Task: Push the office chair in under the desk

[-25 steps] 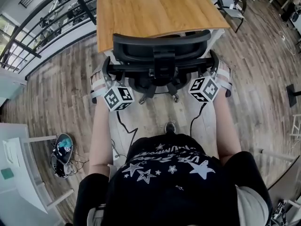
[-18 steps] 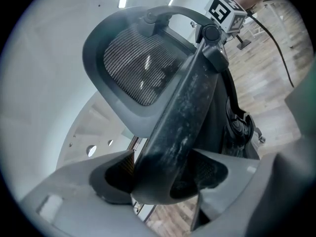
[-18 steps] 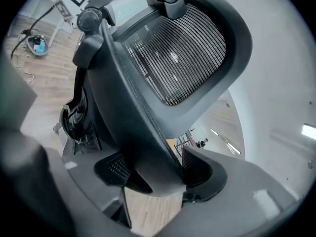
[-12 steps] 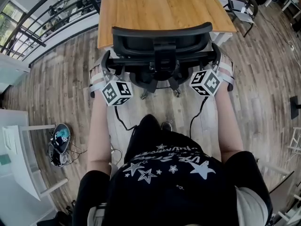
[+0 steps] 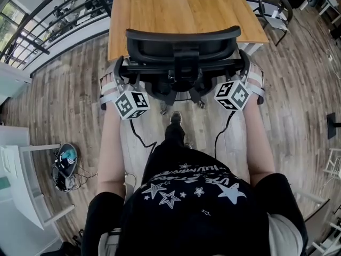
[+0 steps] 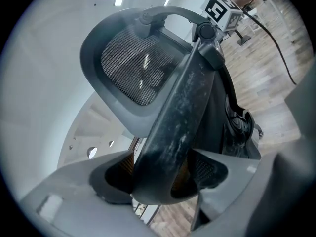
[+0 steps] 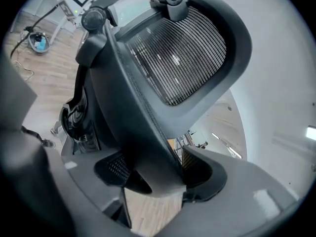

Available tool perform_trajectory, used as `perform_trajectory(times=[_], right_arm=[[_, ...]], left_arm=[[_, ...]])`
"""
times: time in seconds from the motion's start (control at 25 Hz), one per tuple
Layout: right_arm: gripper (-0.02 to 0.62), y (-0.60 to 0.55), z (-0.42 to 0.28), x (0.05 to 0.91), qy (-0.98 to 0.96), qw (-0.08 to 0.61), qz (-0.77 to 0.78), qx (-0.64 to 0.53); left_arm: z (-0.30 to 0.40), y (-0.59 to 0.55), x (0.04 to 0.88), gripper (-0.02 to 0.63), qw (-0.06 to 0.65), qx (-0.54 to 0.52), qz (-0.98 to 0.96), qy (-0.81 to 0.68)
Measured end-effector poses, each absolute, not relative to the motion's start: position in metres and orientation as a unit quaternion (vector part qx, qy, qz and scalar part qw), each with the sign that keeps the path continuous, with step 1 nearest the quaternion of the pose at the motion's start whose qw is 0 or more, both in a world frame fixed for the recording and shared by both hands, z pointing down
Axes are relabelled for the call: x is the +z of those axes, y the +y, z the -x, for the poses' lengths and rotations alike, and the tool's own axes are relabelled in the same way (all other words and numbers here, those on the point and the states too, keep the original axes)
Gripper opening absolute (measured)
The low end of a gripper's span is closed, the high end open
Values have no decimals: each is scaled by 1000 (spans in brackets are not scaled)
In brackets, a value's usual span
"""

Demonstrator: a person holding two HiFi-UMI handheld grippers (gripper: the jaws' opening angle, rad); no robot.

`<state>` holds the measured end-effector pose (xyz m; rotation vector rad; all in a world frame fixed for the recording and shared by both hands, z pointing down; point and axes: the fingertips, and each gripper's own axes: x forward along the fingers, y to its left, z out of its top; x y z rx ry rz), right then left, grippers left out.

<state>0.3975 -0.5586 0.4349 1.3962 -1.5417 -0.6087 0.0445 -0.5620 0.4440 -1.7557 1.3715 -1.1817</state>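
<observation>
Pushing: The person rolls the office chair (image 5: 181,49) toward the desk (image 5: 154,12), holding it by the back with both grippers.
Left gripper: The left gripper (image 6: 160,174) bites tight on the dark bar of the chair's back frame (image 6: 182,107). The bar fills the gap between its jaws.
Right gripper: The right gripper (image 7: 153,169) is clamped on the same frame at the other side, with the bar squeezed between its jaws.
Chair now: It stands at the near edge of the desk, about in the middle, with its back facing the person. The seat is hidden under the back, so I cannot tell how far under the desk it is.
What changed: A second ago the chair was a little farther from the desk. Now the top of its back covers more of the desk's edge. The person's shoe (image 5: 176,118) has stepped forward behind the wheels. Both grips look the same as before.
What it means: The push is working and the chair is going in. I think a little more pushing is needed, nice and straight, so the back does not bump the desk hard.
</observation>
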Motion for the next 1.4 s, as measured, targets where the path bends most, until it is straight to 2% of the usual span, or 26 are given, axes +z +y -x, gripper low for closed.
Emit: perform_trajectory(times=[0.6, 1.4], right_arm=[[301, -689, -404, 429, -629, 474, -567, -242], [304, -698, -406, 438, -618, 474, -583, -234]], left_arm=[[-51, -679, 439, 341, 297, -453, 671, 507], [-53, -684, 447, 341, 324, -457, 663, 497]])
